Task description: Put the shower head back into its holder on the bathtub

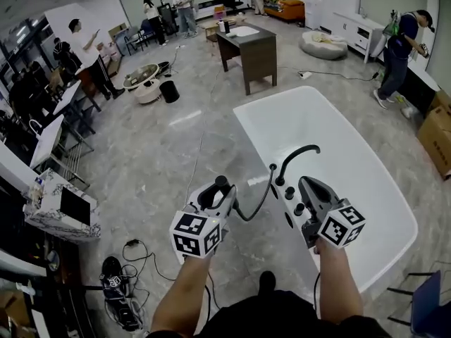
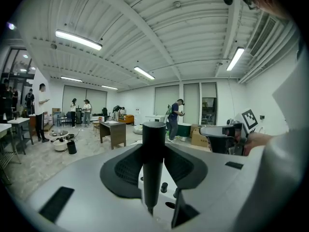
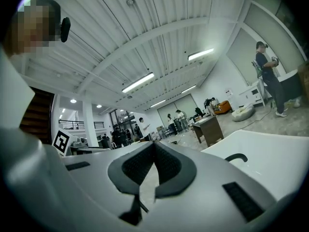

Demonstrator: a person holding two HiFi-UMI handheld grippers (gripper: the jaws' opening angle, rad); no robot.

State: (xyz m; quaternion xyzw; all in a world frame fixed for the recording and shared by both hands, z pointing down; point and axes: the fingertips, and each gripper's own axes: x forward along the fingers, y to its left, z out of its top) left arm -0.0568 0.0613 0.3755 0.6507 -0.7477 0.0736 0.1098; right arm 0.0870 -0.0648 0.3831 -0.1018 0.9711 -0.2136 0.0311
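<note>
left gripper [image 2: 153,149] clenched on matte black cylindrical shower head [image 2: 153,178]; right gripper [image 3: 154,151] closed; glossy white bathtub [image 1: 317,122]

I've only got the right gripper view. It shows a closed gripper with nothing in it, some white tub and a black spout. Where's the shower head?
Observer: It's in the left gripper, which is shut on the black handle of the shower head.
Operator: Does it have a hose on it?
Observer: Yes. A black hose loops from the left gripper to the rim of the bathtub, near the base of the faucet.
Operator: Is anything else on that rim?
Observer: There are black knobs beside the right gripper. I can't tell which fitting is the holder.
</note>
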